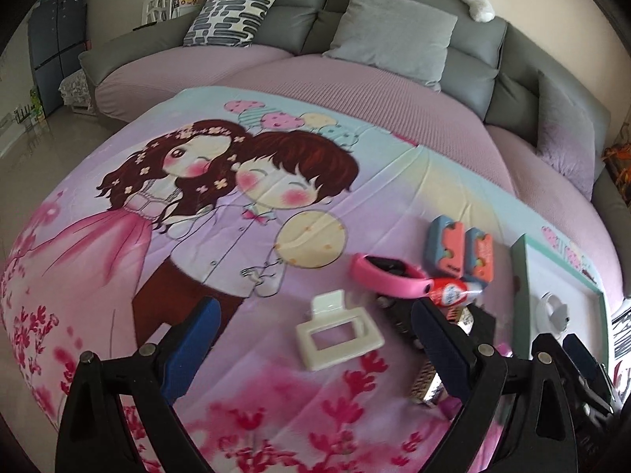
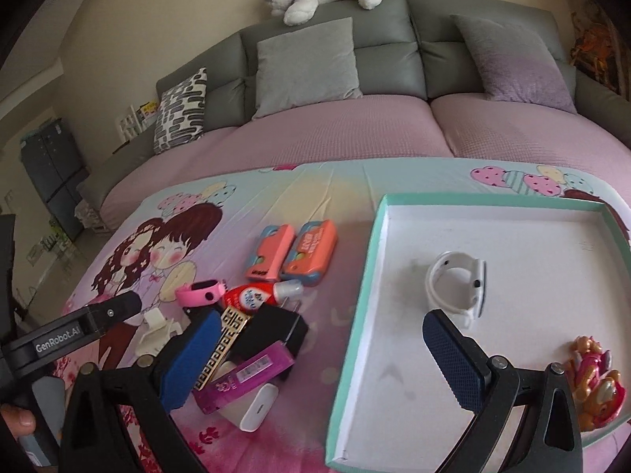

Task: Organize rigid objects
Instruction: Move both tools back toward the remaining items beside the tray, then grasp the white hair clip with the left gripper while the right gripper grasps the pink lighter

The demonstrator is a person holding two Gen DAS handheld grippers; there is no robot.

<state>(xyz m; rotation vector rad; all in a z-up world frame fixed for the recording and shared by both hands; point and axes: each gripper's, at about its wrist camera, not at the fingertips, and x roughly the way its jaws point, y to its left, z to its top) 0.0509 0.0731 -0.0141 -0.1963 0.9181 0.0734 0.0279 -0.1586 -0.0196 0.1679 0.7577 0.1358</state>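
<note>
Tray (image 2: 357, 315) holds white watch (image 2: 457, 283) and toy (image 2: 595, 386); clutter (image 2: 252, 339) left on worktop. Both hand-held grippers (image 1: 315, 339) (image 2: 319, 354) spread wide, empty.

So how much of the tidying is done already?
Just a little. The white watch and the toy figure already lie in the teal tray. Both the left gripper and the right gripper are open and empty. The pink watch, glue bottle, black charger and purple box wait outside.

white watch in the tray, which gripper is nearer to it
Right. The right gripper hangs over the tray's near edge, just short of the white watch; the left gripper is over the cream holder.
</note>
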